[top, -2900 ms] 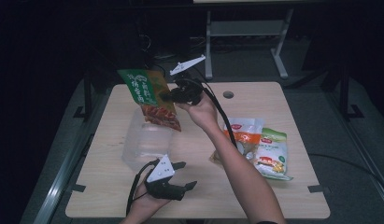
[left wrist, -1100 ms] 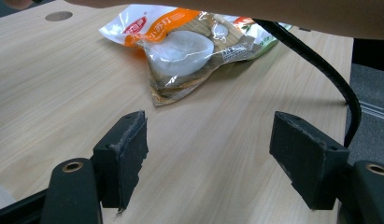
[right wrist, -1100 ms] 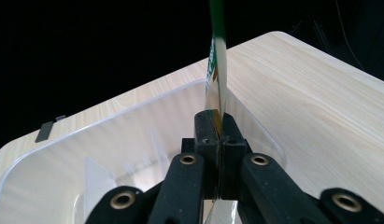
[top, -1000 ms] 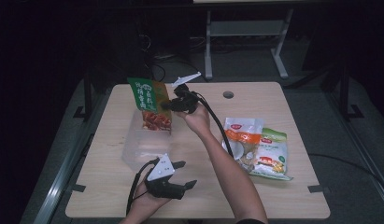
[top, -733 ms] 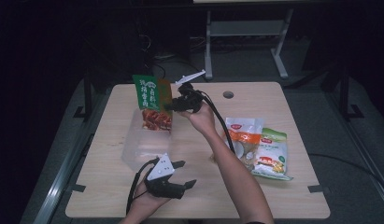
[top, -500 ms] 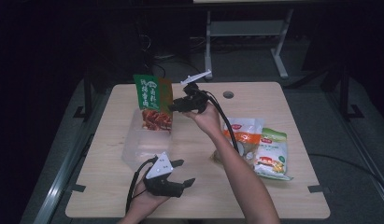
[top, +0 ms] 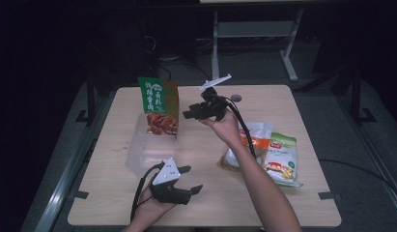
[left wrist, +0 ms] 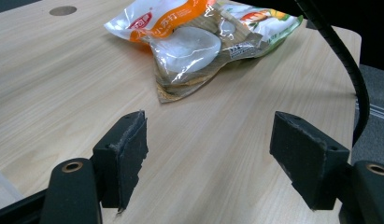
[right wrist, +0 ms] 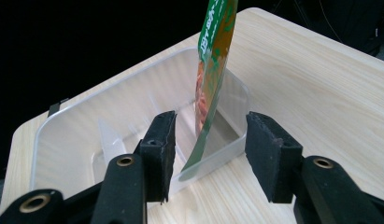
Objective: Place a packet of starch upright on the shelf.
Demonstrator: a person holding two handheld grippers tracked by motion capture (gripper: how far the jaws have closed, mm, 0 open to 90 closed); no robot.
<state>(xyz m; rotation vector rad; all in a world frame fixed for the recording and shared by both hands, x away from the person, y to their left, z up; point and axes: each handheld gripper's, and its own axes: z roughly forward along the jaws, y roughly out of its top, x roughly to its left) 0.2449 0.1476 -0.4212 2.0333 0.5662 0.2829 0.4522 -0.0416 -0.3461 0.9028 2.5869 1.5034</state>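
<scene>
A green and orange snack bag stands upright on its edge in the far end of a clear plastic container. My right gripper hangs just to the right of the bag, pointing at it. Its jaws have just been opening. In the right gripper view the bag stands beyond the gripper, lined up with the gap, and the pads do not touch it. My left gripper rests open on the table near the front edge. Nothing lies between the jaws of the left gripper.
Two more snack bags lie on the right of the wooden table: an orange and white one and a green and white one. The left gripper view faces these bags. A round hole sits near the table's far edge.
The right gripper let go of the green bag and drew back to the right and slightly up. The bag tipped upright in the container. The left gripper stayed put.
</scene>
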